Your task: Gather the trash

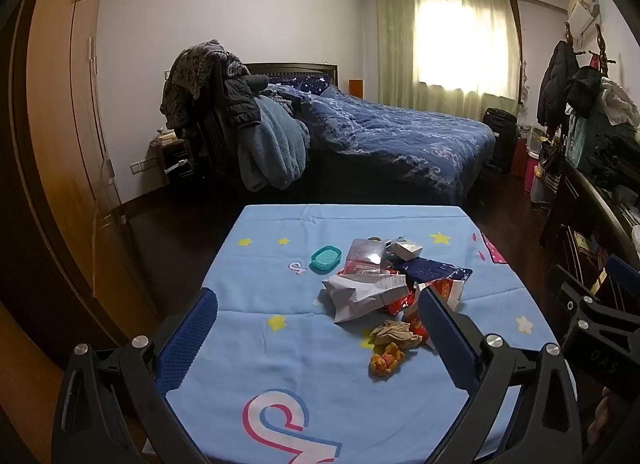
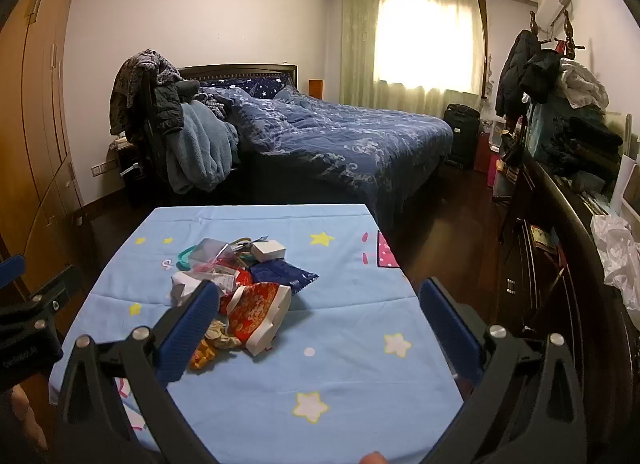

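The trash pile (image 1: 394, 284) lies ahead on the worktop (image 1: 280, 364), nearer the left gripper (image 1: 316, 328), both jaws released wide and empty.

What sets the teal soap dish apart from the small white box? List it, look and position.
The teal soap dish is oval and open-topped with a dotted inside; the small white box is rectangular and closed. The soap dish lies flat on bare tablecloth, just clear of the pile's left edge; the white box sits tilted on the wrappers at the pile's far end. Both are small and beyond the tools' reach for now.
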Available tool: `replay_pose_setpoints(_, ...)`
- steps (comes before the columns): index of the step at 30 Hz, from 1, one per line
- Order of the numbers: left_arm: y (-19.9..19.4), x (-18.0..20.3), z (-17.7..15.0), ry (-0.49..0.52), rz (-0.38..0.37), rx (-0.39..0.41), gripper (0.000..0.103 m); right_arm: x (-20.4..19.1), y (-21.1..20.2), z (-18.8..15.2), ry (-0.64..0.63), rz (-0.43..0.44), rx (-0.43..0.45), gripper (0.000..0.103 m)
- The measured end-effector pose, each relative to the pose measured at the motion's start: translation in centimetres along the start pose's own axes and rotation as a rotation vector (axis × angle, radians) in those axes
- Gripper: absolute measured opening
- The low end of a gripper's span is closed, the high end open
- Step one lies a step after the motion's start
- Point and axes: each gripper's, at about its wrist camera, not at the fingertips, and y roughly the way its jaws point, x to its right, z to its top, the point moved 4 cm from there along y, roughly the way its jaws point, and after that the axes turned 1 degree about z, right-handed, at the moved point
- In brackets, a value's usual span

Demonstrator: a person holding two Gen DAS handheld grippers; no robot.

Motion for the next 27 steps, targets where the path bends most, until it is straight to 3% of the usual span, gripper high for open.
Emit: replay_pose_setpoints(27,-0.01,-0.06,-0.02,-0.006,0.001,-0.003,0.1,-0.07,0.12,0.07,-0.002,0.0,-0.002,0.1)
